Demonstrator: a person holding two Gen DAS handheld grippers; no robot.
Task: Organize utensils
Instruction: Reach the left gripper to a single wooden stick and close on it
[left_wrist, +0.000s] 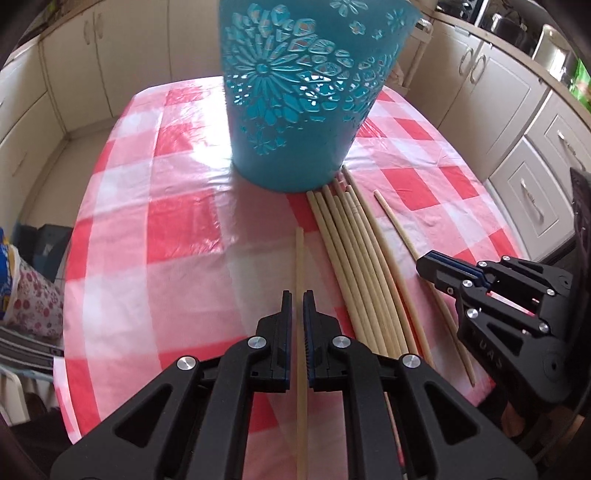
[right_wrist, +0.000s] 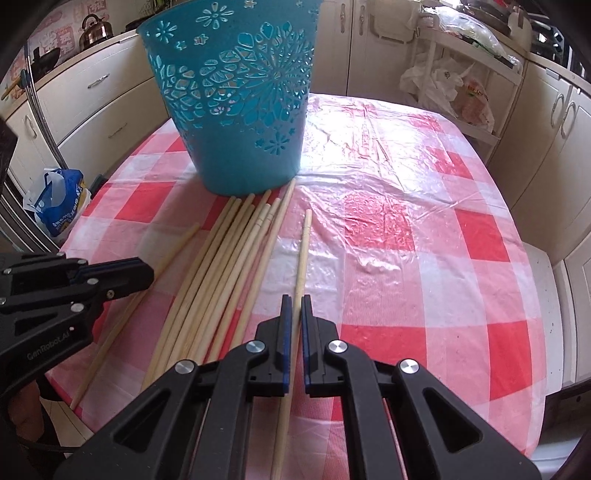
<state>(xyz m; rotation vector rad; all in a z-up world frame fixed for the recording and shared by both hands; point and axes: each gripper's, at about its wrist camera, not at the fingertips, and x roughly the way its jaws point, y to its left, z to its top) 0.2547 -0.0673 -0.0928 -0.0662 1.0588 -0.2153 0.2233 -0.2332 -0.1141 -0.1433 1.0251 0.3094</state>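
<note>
A teal cut-out plastic basket (left_wrist: 295, 92) (right_wrist: 236, 103) stands upright on the red-and-white checked tablecloth (left_wrist: 166, 221) (right_wrist: 406, 229). Several pale wooden chopsticks (left_wrist: 354, 258) (right_wrist: 229, 258) lie in a bundle in front of it. My left gripper (left_wrist: 297, 299) (right_wrist: 147, 273) is shut on a single chopstick (left_wrist: 299, 258) (right_wrist: 177, 247) lying left of the bundle. My right gripper (right_wrist: 294, 301) (left_wrist: 424, 264) is shut on another single chopstick (right_wrist: 304, 240) (left_wrist: 391, 218) lying right of the bundle. Both held sticks point toward the basket.
Cream kitchen cabinets (left_wrist: 509, 110) (right_wrist: 92, 110) surround the table. A blue-and-white bag (right_wrist: 59, 203) sits on the floor at the left, and a white rack with plastic bags (right_wrist: 454, 85) stands behind the table. The table's near edge lies just below both grippers.
</note>
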